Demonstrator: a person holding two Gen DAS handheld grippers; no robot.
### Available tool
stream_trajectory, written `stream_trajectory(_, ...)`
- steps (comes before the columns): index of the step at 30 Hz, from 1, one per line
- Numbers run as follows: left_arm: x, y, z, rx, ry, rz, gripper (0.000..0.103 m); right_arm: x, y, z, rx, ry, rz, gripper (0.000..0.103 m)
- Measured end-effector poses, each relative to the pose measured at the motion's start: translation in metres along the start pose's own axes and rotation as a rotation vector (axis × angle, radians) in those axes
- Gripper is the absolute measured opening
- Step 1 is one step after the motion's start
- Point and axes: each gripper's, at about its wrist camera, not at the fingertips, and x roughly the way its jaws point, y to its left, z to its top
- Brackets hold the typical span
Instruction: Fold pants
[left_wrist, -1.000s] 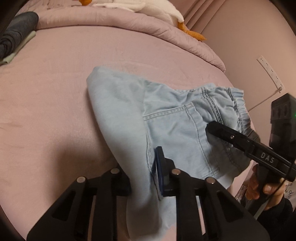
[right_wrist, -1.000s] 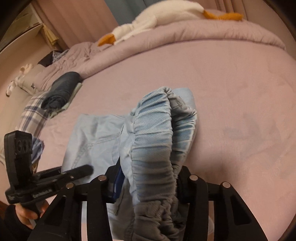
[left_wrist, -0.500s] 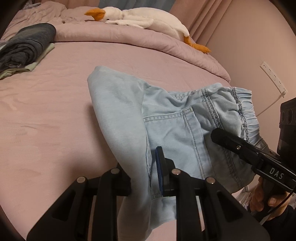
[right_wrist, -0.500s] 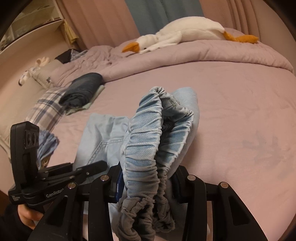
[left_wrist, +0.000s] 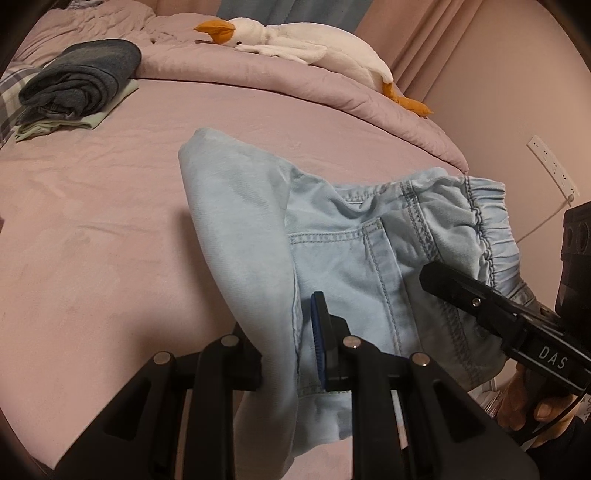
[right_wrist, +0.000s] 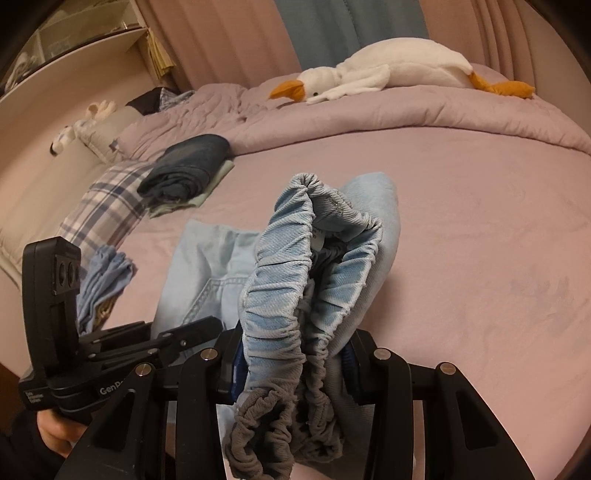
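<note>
Light blue denim pants are folded over and held up above the pink bed. My left gripper is shut on the folded leg edge of the pants. My right gripper is shut on the bunched elastic waistband; it also shows in the left wrist view at the right, by the waistband. The far fold of the pants rests toward the bed. The left gripper shows in the right wrist view at the lower left.
A white plush goose lies on the rolled pink duvet at the back. A stack of folded dark clothes sits at the back left, beside a plaid pillow. A wall with a socket strip is on the right.
Both grippers have lifted and tilted up with the pants still held, so more of the far bed, goose and clothes stack shows. The grips have not changed.
</note>
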Motion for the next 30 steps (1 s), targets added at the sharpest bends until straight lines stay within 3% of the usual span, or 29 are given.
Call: stream_trajectory(30, -0.029, 0.024, 0.002, -0.005, -0.081, 0.028, 0.020, 0.009, 0.051, 0.010, -0.113, -0.025, -0.022, 0.043)
